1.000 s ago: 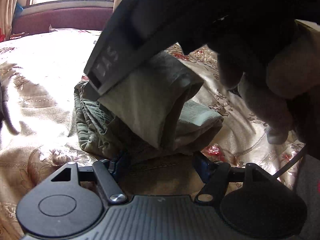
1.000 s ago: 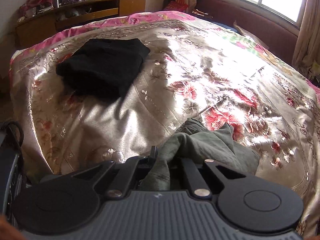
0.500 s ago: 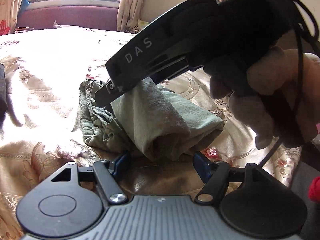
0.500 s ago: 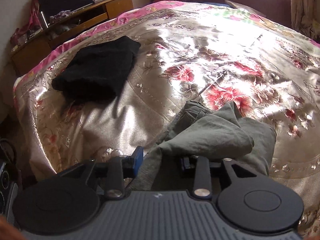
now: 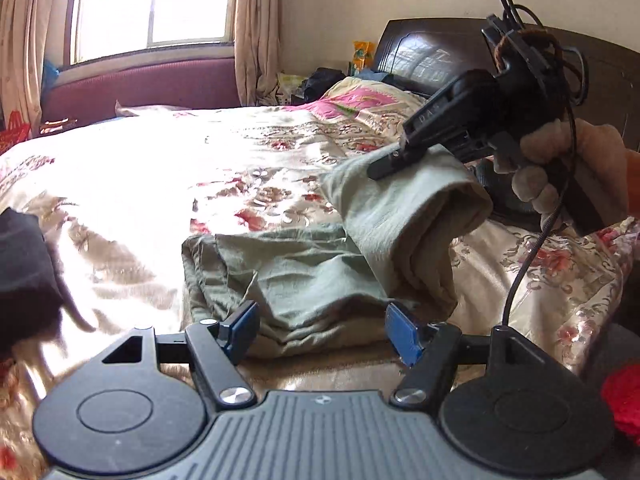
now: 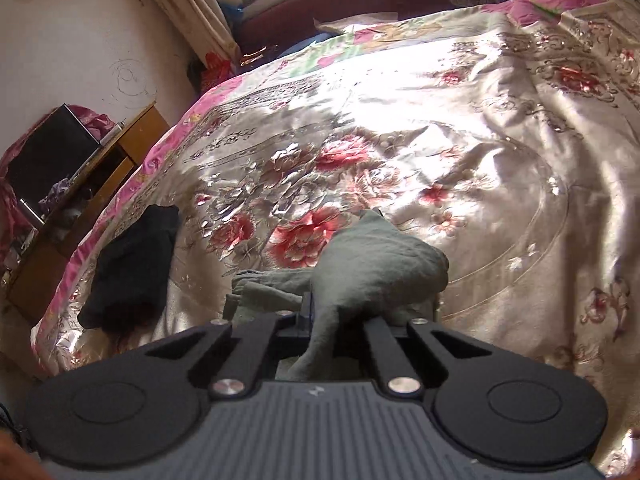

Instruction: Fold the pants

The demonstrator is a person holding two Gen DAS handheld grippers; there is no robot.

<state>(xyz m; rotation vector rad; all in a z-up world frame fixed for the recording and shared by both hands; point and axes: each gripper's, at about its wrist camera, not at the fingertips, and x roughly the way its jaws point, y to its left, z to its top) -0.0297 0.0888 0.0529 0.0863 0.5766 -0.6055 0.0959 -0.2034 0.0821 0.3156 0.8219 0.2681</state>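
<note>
The green pants lie bunched on the floral bedspread, just beyond my left gripper. That gripper is open, its blue pads level with the near edge of the cloth and gripping nothing. In the left wrist view my right gripper is at the upper right, with one pant leg lifted off the pile. In the right wrist view the right gripper has its jaws closing tight on a strip of the green pants, which drape forward over the bed.
A folded black garment lies near the bed's left edge, also seen as the black garment in the left wrist view. A dark headboard and pillows stand behind. A wooden cabinet stands beside the bed. A gloved hand holds the right gripper.
The right gripper opened briefly on the cloth, shut on it again, rolled and swung right, drawing the pant leg out over the pile. The left gripper rose a little and stayed open.
</note>
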